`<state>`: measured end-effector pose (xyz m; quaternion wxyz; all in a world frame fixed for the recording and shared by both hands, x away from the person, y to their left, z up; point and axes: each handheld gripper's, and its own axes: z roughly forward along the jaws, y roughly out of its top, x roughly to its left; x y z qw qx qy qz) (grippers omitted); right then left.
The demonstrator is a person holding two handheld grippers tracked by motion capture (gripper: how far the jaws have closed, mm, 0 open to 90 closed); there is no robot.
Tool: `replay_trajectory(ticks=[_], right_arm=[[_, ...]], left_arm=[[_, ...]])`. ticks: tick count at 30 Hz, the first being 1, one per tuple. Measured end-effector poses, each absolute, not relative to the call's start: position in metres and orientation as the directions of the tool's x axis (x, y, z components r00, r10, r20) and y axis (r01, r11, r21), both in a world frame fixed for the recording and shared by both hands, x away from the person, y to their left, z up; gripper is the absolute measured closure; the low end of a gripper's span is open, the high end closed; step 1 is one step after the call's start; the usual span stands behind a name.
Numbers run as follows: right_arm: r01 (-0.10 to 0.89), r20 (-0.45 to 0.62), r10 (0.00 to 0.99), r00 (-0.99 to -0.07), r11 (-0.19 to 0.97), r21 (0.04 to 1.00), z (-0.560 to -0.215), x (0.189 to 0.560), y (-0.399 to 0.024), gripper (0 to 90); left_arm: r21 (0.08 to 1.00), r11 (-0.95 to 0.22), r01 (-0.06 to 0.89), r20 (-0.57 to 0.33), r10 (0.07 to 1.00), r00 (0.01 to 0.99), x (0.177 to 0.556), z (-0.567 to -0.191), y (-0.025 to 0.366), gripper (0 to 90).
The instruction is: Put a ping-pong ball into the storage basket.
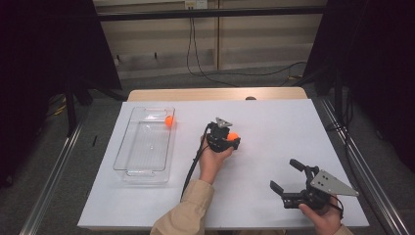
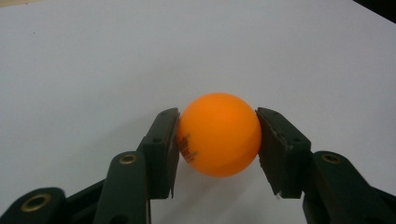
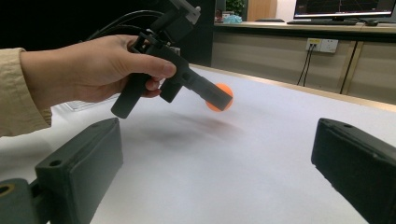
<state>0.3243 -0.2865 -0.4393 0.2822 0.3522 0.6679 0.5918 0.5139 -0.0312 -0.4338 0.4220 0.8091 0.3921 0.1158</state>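
An orange ping-pong ball (image 2: 218, 134) is pinched between the two black pads of my left gripper (image 2: 217, 140), which is shut on it. In the high view the left gripper (image 1: 233, 137) holds the ball (image 1: 232, 136) above the middle of the white table. From the right gripper view the same ball (image 3: 223, 106) hangs clear of the table surface, partly hidden by the left gripper's near jaw. A second orange ball (image 1: 169, 121) lies in the far right corner of the clear plastic tray (image 1: 132, 161). My right gripper (image 1: 285, 174) sits low at the front right, jaws wide apart and holding nothing.
The tray stands on the left part of the white table top (image 1: 274, 117). A cable (image 1: 191, 166) trails from the left gripper along the forearm. Metal rails (image 1: 54, 176) run along both table sides. Dark curtains hang at the back left and right.
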Motion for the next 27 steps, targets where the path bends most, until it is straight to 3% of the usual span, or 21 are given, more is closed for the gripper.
replay_trajectory(ticks=[27], right_arm=[[0.131, 0.026, 0.800, -0.600, 0.066, 0.989, -0.439, 0.325, -0.286, 1.5]], left_arm=[[0.759, -0.369, 0.536, -0.121, 0.729, 0.674, 0.493, -0.418, -0.008, 51.1]])
